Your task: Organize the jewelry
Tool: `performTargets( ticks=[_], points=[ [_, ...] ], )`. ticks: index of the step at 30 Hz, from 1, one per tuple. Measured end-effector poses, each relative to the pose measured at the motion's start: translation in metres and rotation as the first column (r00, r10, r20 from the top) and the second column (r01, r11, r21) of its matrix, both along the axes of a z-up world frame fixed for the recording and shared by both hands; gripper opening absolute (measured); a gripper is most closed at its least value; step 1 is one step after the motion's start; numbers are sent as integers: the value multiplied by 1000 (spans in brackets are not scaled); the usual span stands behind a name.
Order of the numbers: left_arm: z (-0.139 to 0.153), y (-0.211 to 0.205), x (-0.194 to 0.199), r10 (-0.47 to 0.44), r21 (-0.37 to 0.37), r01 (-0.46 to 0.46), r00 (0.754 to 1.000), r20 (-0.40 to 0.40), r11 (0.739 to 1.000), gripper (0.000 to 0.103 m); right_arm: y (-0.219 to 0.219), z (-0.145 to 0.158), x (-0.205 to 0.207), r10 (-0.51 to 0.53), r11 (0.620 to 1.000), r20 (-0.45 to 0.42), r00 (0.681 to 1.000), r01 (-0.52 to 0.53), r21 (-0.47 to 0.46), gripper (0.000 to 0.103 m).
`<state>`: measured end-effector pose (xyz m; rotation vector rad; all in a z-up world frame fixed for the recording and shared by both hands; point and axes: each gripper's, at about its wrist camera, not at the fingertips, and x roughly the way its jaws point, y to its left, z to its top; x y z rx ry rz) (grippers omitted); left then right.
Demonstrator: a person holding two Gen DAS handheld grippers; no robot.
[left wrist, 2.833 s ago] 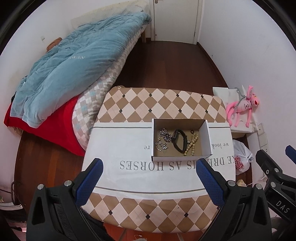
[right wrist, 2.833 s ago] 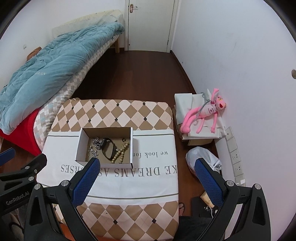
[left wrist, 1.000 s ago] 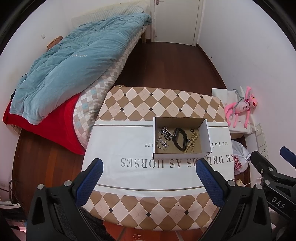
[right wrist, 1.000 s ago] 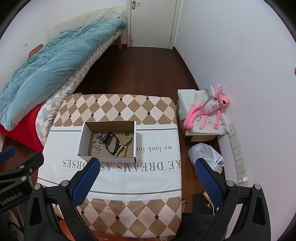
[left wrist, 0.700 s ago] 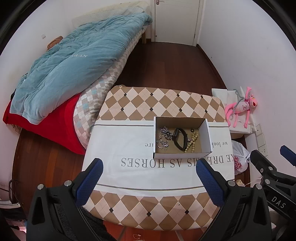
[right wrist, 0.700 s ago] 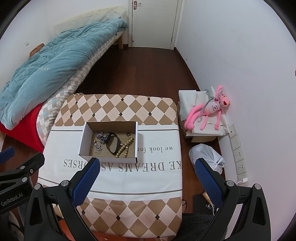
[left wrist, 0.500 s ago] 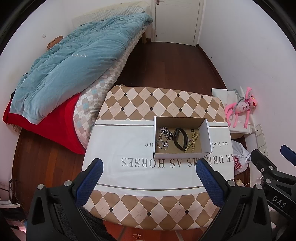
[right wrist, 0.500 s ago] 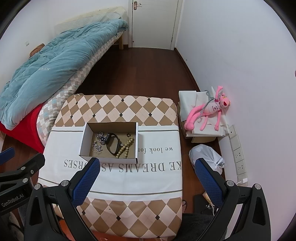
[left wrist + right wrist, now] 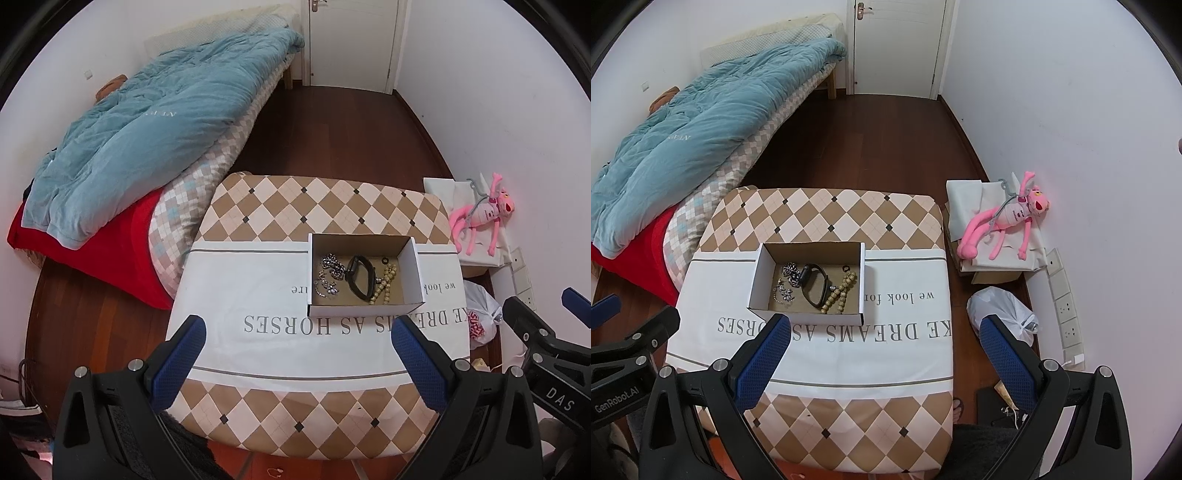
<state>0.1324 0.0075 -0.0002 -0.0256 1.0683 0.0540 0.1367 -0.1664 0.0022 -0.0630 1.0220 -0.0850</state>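
Observation:
A small open cardboard box (image 9: 413, 271) (image 9: 759, 277) sits on the table's white cloth. Inside lie a silver chain (image 9: 332, 265) (image 9: 791, 276), a black band (image 9: 359, 277) (image 9: 814, 284), a beige bead string (image 9: 385, 283) (image 9: 839, 291) and a small black ring (image 9: 386, 260) (image 9: 845, 267). My left gripper (image 9: 297, 354) hovers well above the table's near side, open and empty. My right gripper (image 9: 882, 352) hangs high over the table's right part, also open and empty.
The table (image 9: 295, 206) (image 9: 827, 210) wears a checked cover with a printed white cloth. A bed with a blue duvet (image 9: 155, 129) (image 9: 701, 125) stands left. A pink plush toy (image 9: 1008, 221) on boxes and a white bag (image 9: 1001, 310) lie by the right wall.
Both grippers have drifted slightly, so the table and box shift a little in view. The jaws stay open and the jewelry in the box has not moved.

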Motion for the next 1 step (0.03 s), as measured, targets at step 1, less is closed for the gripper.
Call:
performTargets(
  ticks=[1],
  points=[
    [0, 0, 0, -1, -3, 1, 1000, -6, 1000, 103, -2, 0, 0, 0, 1000, 0, 1000, 0, 1, 103]
  ],
)
